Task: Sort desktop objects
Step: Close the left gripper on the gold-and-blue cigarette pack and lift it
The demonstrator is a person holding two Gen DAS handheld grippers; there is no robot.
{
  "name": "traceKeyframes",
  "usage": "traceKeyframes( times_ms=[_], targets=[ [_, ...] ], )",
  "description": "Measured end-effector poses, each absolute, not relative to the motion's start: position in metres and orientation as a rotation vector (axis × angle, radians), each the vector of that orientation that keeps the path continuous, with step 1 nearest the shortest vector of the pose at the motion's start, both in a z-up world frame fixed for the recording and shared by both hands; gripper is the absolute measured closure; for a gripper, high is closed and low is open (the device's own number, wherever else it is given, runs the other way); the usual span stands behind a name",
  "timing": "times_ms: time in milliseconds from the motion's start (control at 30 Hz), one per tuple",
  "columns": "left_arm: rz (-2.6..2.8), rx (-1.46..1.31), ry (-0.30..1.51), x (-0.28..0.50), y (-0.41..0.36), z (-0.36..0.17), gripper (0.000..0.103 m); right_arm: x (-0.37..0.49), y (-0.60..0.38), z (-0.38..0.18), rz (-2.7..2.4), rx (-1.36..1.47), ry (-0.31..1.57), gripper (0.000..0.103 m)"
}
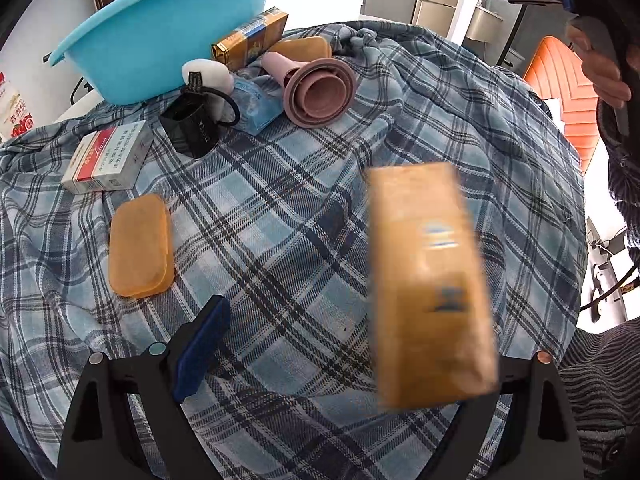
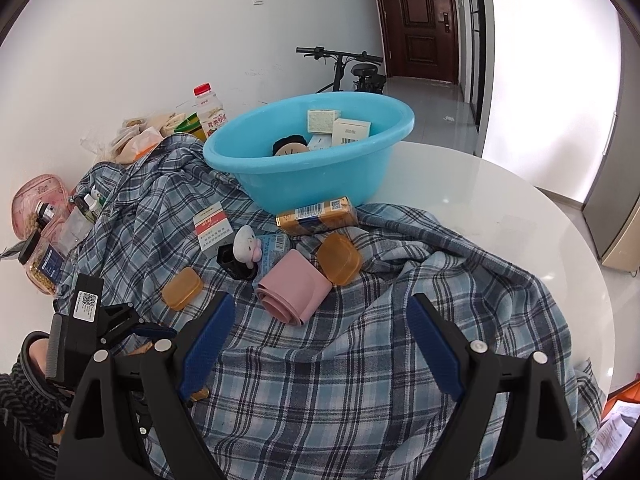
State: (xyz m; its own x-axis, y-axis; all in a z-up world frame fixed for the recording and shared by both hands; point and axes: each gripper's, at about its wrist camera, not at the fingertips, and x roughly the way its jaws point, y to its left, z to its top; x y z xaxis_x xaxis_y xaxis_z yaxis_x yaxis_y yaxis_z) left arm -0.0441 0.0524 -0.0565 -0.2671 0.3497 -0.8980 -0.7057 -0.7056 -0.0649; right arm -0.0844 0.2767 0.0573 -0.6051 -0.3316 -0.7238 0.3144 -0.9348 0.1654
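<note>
A blurred gold box [image 1: 430,280] hangs in front of my left gripper [image 1: 336,344], against its hidden right finger. The left finger [image 1: 202,346] stands well apart from the box, so the jaws are open. My right gripper [image 2: 320,344] is open and empty above the plaid cloth [image 2: 360,360]. A blue basin [image 2: 308,152] holds small boxes. On the cloth lie a second gold box [image 2: 318,215], a red-and-white pack [image 2: 212,230], two amber cases [image 2: 182,288] [image 2: 339,258], pink nested cups [image 2: 294,286], a black holder [image 2: 234,262] and a plush toy [image 2: 247,245].
A white round table [image 2: 500,216] shows bare at the right. Bottles, a jar and a pink pouch [image 2: 38,204] crowd the wall side at the left. An orange chair [image 1: 560,92] stands beyond the table. The other hand-held gripper [image 2: 88,320] is at the lower left.
</note>
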Motion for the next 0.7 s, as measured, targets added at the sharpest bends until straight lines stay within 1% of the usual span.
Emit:
traceKeyframes(
  times_ms=[467, 700],
  targets=[
    [2.051, -1.211, 0.404, -0.028, 0.049, -0.030, 0.011, -0.086, 0.276, 0.046, -2.506, 1.177, -0.059, 0.016],
    [2.056, -1.212, 0.357, -0.030, 0.049, -0.025, 0.011, -0.083, 0.276, 0.038, -2.491, 1.209, -0.052, 0.016]
  ],
)
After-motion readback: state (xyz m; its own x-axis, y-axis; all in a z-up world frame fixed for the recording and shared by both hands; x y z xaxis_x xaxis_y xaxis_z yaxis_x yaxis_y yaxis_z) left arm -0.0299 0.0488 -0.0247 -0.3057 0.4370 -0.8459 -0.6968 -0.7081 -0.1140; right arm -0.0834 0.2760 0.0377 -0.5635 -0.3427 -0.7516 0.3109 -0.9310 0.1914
